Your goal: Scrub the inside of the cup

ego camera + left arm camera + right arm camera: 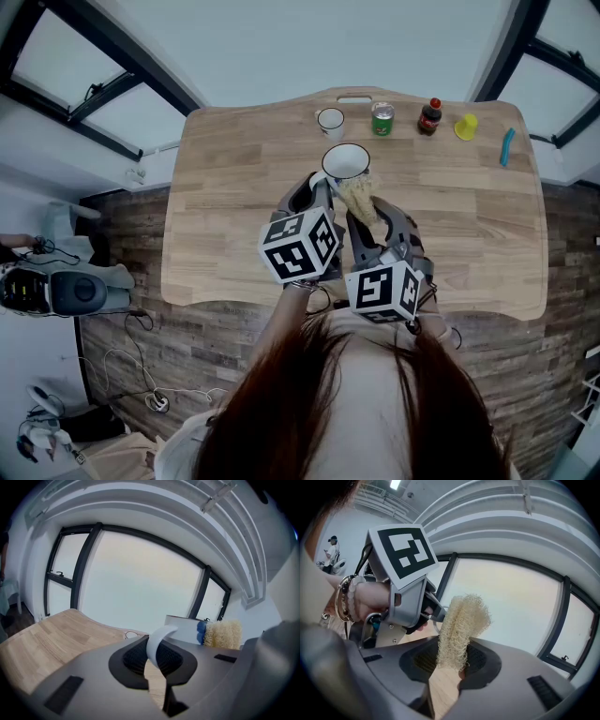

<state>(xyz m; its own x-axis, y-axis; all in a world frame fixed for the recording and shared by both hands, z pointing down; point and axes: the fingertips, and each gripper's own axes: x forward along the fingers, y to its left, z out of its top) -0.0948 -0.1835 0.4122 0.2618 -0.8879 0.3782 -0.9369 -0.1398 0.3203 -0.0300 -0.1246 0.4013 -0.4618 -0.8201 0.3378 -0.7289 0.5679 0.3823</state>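
Note:
A white cup (pixel 345 161) is held above the wooden table (pixel 234 206), its mouth facing up toward the head camera. My left gripper (pixel 323 185) is shut on the cup's curved white handle (pixel 158 645), and the cup's wall (pixel 183 626) shows just beyond the jaws. My right gripper (pixel 362 212) is shut on a pale loofah scrubber (pixel 461 629), which stands up out of the jaws. The scrubber's tip (pixel 357 192) sits at the cup's near rim; whether it reaches inside is hidden. In the left gripper view the scrubber (pixel 224 633) shows to the right of the cup.
Along the table's far edge stand a small white cup (pixel 330 119), a green can (pixel 382 118), a dark soda bottle (pixel 429 116), a yellow cup (pixel 466 126) and a blue tool (pixel 506 146). Equipment and cables lie on the floor at the left.

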